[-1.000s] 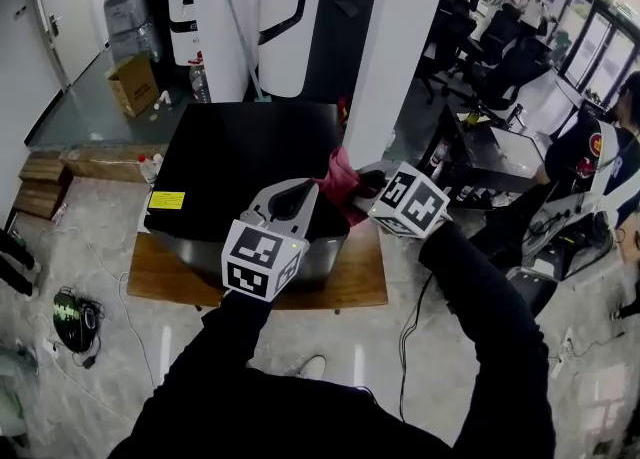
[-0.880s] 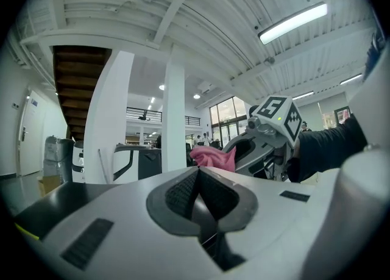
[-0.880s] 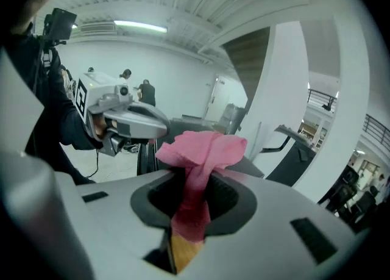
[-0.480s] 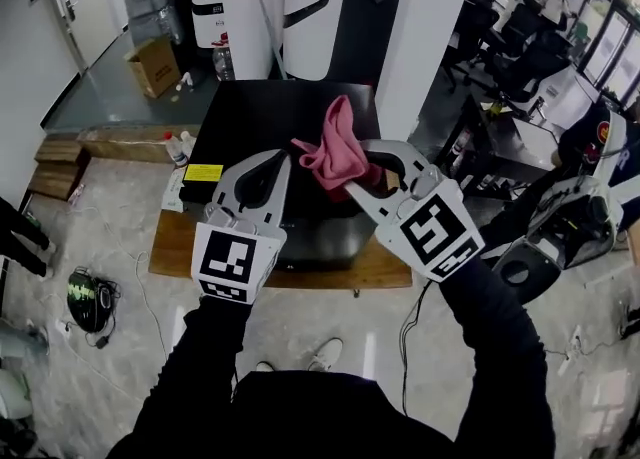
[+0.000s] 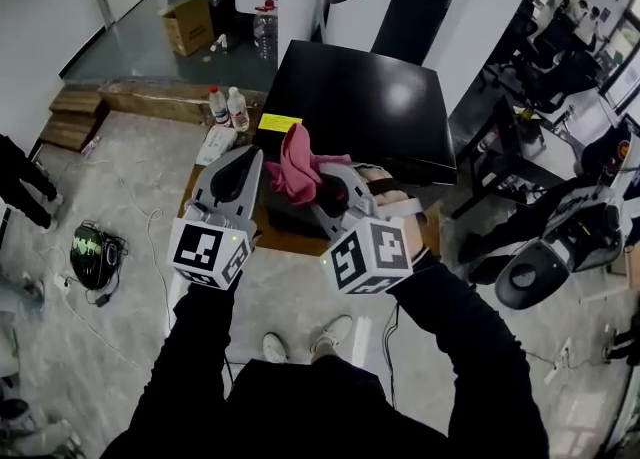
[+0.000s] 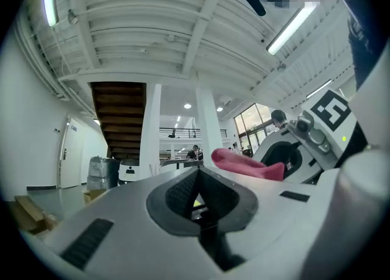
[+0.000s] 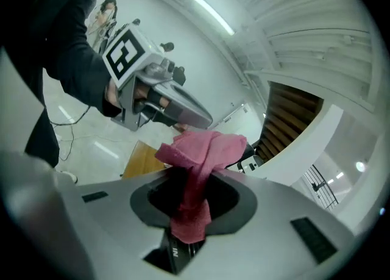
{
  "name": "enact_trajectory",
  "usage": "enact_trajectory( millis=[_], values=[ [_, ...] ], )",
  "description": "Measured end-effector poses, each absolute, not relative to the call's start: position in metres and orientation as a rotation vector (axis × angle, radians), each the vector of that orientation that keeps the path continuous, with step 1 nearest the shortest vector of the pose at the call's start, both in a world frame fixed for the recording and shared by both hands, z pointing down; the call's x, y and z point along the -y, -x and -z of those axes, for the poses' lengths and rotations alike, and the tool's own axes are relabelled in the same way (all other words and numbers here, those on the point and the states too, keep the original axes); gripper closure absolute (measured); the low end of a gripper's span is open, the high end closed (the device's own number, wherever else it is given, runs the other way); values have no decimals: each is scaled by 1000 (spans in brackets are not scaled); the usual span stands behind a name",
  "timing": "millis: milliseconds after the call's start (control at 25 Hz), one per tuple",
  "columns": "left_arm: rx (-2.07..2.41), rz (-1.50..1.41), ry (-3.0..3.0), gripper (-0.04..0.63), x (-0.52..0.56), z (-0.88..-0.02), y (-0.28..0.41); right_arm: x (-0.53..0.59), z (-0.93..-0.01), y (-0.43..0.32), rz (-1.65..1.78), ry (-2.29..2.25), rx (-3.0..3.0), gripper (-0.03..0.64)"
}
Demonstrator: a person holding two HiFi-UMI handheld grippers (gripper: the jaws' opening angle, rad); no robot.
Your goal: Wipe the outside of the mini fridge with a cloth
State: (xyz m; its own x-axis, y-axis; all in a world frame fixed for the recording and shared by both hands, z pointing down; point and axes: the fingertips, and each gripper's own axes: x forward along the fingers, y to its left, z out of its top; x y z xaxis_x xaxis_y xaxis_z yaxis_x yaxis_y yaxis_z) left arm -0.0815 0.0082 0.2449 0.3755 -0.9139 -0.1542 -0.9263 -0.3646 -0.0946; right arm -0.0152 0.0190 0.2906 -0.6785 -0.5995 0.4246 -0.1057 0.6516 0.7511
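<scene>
Both claws have drawn back off the mini fridge point(image 5: 362, 107), now just beyond them; right claw point(image 5: 322, 179) clamps the bunched pink cloth point(image 5: 294, 161), likely for regripping, left claw point(image 5: 244, 157) closed on nothing.

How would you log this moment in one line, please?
right gripper: shut on pink cloth | left gripper: shut, empty | mini fridge: no contact

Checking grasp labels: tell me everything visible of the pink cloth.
The pink cloth is a soft, woven-looking rag, crumpled into a loose bunch. The right gripper is shut on it: one strip runs down between the jaws and the rest bunches above their tips. It hangs in the air over the front left corner of the black mini fridge, not visibly touching it. The left gripper, shut and empty, sits close beside it.
</scene>
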Motion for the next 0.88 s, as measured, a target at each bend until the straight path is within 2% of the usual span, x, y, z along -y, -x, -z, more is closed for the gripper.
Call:
enact_trajectory(
  millis=[280,880],
  values=[
    [-1703,-143,2501,589,-17,-308,138,3,-376,74,1019,-570,1914,523],
    [-1679,-62,2635,589,14,-429,145,43,-462,91,981,-681,1817,526]
  ],
)
